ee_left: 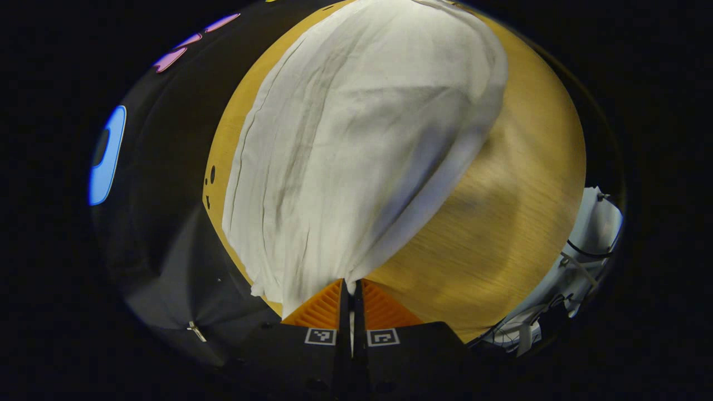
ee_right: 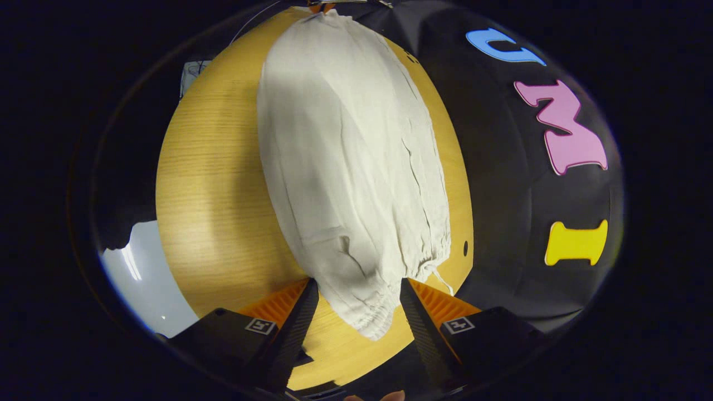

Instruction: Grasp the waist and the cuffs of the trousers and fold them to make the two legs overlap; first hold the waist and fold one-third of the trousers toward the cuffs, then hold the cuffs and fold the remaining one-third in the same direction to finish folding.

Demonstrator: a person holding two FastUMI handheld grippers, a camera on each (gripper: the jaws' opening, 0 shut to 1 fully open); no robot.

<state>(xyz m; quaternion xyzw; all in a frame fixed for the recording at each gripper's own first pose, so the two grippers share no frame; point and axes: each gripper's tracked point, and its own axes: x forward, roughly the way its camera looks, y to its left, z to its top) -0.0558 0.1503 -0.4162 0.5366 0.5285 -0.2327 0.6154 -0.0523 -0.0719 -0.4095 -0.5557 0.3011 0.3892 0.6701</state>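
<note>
Left gripper (ee_left: 351,287) fingers pinch the trousers (ee_left: 356,145); right gripper (ee_right: 359,295) fingers spread wide around the waist (ee_right: 373,312).

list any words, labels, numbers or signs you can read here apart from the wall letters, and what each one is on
No readable words, numbers or brand names.
Left gripper: two square black-and-white coded markers on its body, patterns, not text.
Right gripper: two similar square markers, also patterns, not text.
Trousers: no tag or print visible.
Table: plain wood grain, no markings.
</note>
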